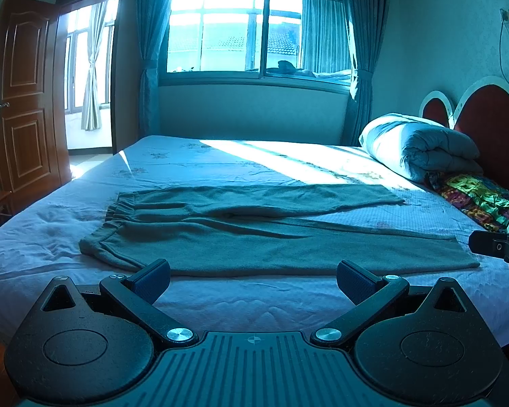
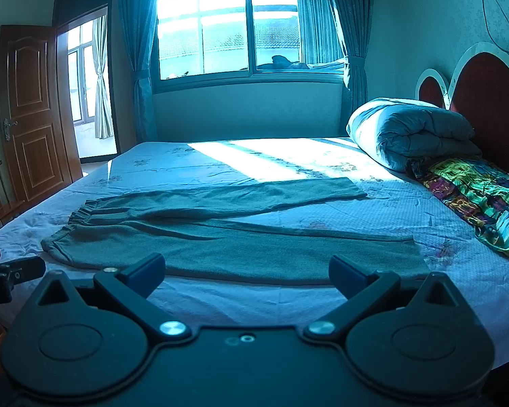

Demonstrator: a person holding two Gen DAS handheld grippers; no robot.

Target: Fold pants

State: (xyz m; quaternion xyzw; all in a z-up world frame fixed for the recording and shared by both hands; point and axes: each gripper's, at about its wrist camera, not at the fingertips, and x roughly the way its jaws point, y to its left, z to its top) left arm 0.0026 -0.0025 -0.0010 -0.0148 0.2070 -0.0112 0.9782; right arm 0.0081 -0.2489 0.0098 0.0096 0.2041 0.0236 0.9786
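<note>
Grey-green pants [image 1: 254,237] lie flat on the bed, waistband at the left, both legs stretched to the right and spread apart. They also show in the right wrist view [image 2: 220,237]. My left gripper [image 1: 252,283] is open and empty, just short of the near leg's front edge. My right gripper [image 2: 247,276] is open and empty, also just in front of the near leg. Part of the right gripper shows at the left wrist view's right edge [image 1: 502,247]; part of the left gripper shows at the right wrist view's left edge [image 2: 10,274].
The bed sheet [image 1: 254,302] is light blue. A rolled grey quilt [image 1: 420,146] and a colourful blanket [image 2: 475,196] lie by the red headboard [image 2: 485,101] at the right. A window [image 1: 254,23] is behind; an open wooden door [image 1: 27,101] and chair [image 2: 0,196] stand left.
</note>
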